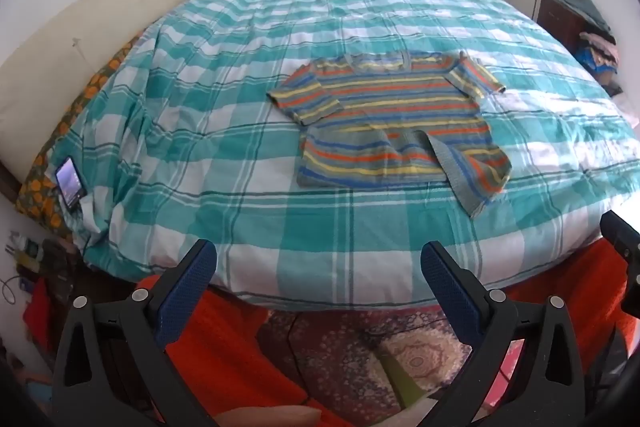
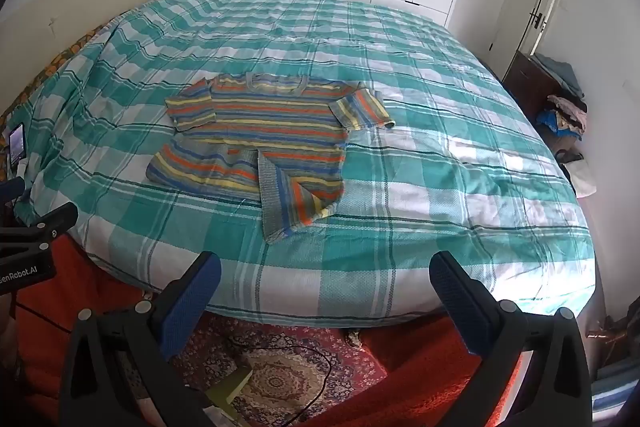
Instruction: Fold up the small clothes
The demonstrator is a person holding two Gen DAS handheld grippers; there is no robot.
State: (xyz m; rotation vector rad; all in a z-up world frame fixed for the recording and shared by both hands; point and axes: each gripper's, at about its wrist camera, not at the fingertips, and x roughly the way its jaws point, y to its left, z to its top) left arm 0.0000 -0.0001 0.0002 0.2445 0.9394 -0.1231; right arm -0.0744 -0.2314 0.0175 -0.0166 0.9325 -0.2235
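Striped sweater [image 1: 394,119] lies spread mid-bed on the checked cover [image 1: 240,107], hem corner flipped up toward the near edge. Left wrist: left gripper [image 1: 318,277] jaws wide, empty, over the near edge — phone [image 1: 71,185] at the left edge. Right wrist: sweater [image 2: 272,143] left of centre; right gripper [image 2: 326,287] wide, empty.

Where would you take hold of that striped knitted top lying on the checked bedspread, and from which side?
Probably the flipped-up hem corner of the striped knitted top: it juts toward the near bed edge in a loose flap, with its grey underside showing, so a finger could slip under it. Come from the near side, where both open grippers, left and right, hover empty over the checked bedspread.
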